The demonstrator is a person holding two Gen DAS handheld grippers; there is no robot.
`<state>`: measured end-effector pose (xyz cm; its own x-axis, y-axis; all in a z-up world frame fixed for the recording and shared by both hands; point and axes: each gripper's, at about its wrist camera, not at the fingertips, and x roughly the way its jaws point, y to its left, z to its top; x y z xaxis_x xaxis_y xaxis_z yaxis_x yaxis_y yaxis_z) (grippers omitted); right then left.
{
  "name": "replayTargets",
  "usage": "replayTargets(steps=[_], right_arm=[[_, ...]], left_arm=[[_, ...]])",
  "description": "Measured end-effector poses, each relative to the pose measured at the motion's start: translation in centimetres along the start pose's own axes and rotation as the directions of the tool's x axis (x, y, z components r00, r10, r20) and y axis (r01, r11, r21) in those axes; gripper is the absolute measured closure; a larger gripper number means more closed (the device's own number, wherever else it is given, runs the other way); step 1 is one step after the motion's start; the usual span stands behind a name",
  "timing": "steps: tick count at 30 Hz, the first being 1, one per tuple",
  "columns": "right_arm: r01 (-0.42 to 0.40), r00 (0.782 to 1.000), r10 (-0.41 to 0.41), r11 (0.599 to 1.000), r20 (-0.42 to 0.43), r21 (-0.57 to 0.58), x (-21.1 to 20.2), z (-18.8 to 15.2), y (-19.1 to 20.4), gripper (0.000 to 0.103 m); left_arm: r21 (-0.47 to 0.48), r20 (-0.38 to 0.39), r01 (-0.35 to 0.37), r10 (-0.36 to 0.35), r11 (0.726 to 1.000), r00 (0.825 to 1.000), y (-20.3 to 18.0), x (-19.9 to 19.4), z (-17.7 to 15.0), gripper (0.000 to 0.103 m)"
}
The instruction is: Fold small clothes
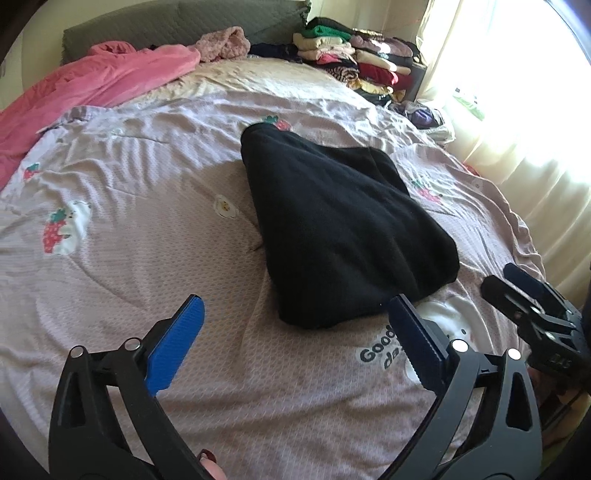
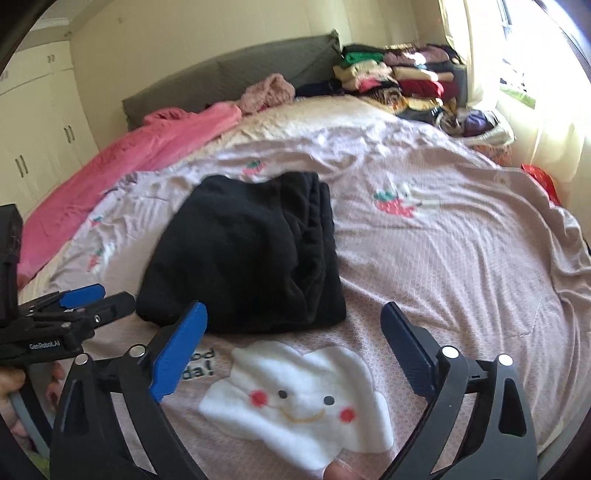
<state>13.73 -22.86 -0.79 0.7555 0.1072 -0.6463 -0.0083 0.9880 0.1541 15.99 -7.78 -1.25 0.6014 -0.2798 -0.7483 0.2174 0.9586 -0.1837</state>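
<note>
A black garment (image 1: pixel 340 229) lies folded into a thick bundle on the pale pink bedspread (image 1: pixel 129 229); it also shows in the right wrist view (image 2: pixel 247 254). My left gripper (image 1: pixel 295 317) is open and empty, just short of the bundle's near edge. My right gripper (image 2: pixel 293 321) is open and empty, also just short of the bundle, above a white cloud patch (image 2: pixel 295 398). The right gripper shows at the right edge of the left wrist view (image 1: pixel 517 284). The left gripper shows at the left of the right wrist view (image 2: pixel 96 299).
A pink blanket (image 1: pixel 85 85) lies along the far left of the bed. Stacks of folded clothes (image 1: pixel 354 59) stand at the far right corner by the grey headboard (image 1: pixel 177 26). A bright curtained window (image 1: pixel 517 92) is on the right. White wardrobes (image 2: pixel 33 122) stand at the left.
</note>
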Motion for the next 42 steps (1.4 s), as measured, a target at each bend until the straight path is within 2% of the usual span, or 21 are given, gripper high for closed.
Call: replayTargets(steps=[9, 16, 26, 35, 42], right_arm=[[-0.034, 0.994, 0.037, 0.999, 0.104, -0.028, -4.6, -0.3, 1.9, 0.005], [-0.015, 0.989, 0.023, 0.998, 0.148, -0.057, -6.8, -1.0, 2.9, 0.005], [-0.003, 0.990, 0.011, 0.998, 0.138, -0.057, -7.7, -3.4, 3.6, 0.005], [0.044, 0.996, -0.038, 0.996, 0.084, -0.075, -6.8, -6.0, 3.5, 0.005], [0.065, 0.997, -0.064, 0.998, 0.048, -0.027, -5.3, -6.9, 3.0, 0.005]], left_arm=[[0.028, 0.051, -0.026, 0.024, 0.999, 0.998, 0.2, -3.9, -1.5, 0.010], [0.039, 0.105, -0.038, 0.034, 0.999, 0.994, 0.6, -6.7, -3.0, 0.010], [0.029, 0.133, -0.046, 0.042, 0.999, 0.990, 1.4, -8.5, -5.6, 0.010], [0.007, 0.051, -0.030, 0.030, 1.000, 0.998, 2.5, -6.2, -8.5, 0.010], [-0.010, 0.043, -0.028, 0.028, 1.000, 0.999, 3.5, -5.4, -8.7, 0.010]])
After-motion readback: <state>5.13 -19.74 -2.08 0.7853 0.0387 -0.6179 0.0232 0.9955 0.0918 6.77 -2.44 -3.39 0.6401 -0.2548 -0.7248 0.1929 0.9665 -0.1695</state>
